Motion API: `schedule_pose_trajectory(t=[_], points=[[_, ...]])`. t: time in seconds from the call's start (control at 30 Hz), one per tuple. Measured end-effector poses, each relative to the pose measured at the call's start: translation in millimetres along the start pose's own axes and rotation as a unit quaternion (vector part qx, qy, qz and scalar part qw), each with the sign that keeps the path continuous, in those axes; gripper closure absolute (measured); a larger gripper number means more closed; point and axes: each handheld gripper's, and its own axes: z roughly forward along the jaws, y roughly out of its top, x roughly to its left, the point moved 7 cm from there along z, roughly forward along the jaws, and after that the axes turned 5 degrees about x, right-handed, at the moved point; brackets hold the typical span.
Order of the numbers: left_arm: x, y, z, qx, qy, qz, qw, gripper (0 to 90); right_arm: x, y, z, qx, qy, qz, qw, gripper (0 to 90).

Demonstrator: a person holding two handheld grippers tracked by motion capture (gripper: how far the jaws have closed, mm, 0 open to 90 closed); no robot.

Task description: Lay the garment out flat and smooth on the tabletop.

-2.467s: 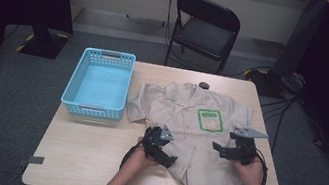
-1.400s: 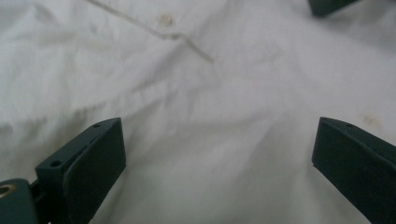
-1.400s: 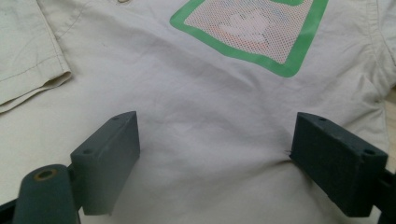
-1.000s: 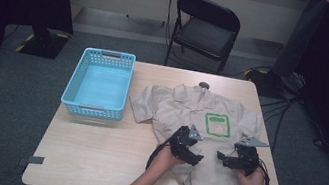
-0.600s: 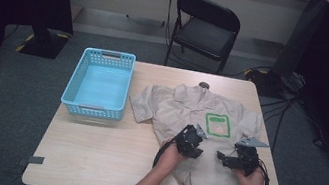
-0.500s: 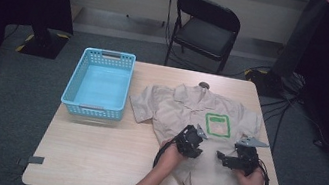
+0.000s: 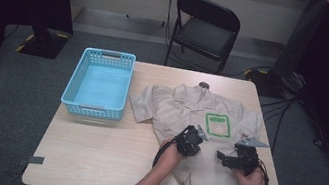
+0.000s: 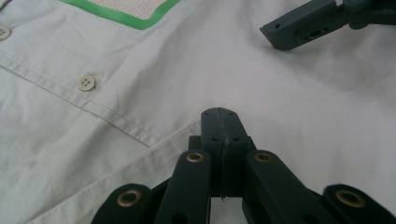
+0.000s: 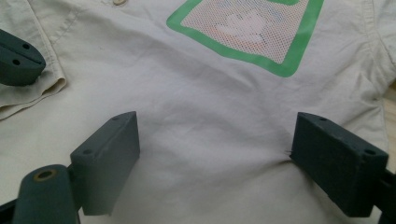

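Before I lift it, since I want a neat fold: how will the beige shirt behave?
The shirt looks thin and wrinkled, so it will probably drape limply. It seems light and likely slides on the smooth table. A pinch by the left gripper, jaws closed at its placket, would probably lift one layer.

blue basket (image 7: 98, 81) on wooden table (image 7: 92, 151), black folding chair (image 7: 205, 28) behind

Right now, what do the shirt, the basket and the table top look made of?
Shirt: thin woven cloth, beige, matte; it creases softly and shows stitched seams, with a green-edged mesh patch on the chest. Basket: moulded plastic by its look, light blue, with lattice walls. Table: pale wood-grain top, likely laminate, low sheen; real wood cannot be ruled out.
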Motion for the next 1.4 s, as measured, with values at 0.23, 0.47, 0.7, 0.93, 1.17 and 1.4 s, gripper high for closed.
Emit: schedule_pose_trajectory(t=[0.23, 0.47, 0.7, 0.93, 1.17, 1.4], points=[[0.9, 5.1, -14.4, -0.019, -0.009, -0.005, 0.9998, 90.0, 0.0, 0.0, 0.0, 0.000, 0.000, 0.000, 1.0000, 14.6], [4.2, 7.4, -7.1, -0.028, -0.012, -0.027, 0.9992, 55.3, 0.0, 0.0, 0.0, 0.000, 0.000, 0.000, 1.0000, 14.6], [-1.0, 6.2, 5.9, -0.008, -0.004, 0.000, 1.0000, 66.6, 0.0, 0.0, 0.0, 0.000, 0.000, 0.000, 1.0000, 14.5], [-3.4, 4.3, 1.5, 0.010, -0.003, 0.012, 0.9999, 87.3, 0.0, 0.0, 0.0, 0.000, 0.000, 0.000, 1.0000, 14.5], [-2.8, 0.7, -16.8, -0.009, -0.010, 0.006, 0.9999, 87.3, 0.0, 0.0, 0.0, 0.000, 0.000, 0.000, 1.0000, 14.5], [1.4, -5.6, -38.7, -0.032, -0.013, -0.006, 0.9994, 87.3, 0.0, 0.0, 0.0, 0.000, 0.000, 0.000, 1.0000, 14.5]])
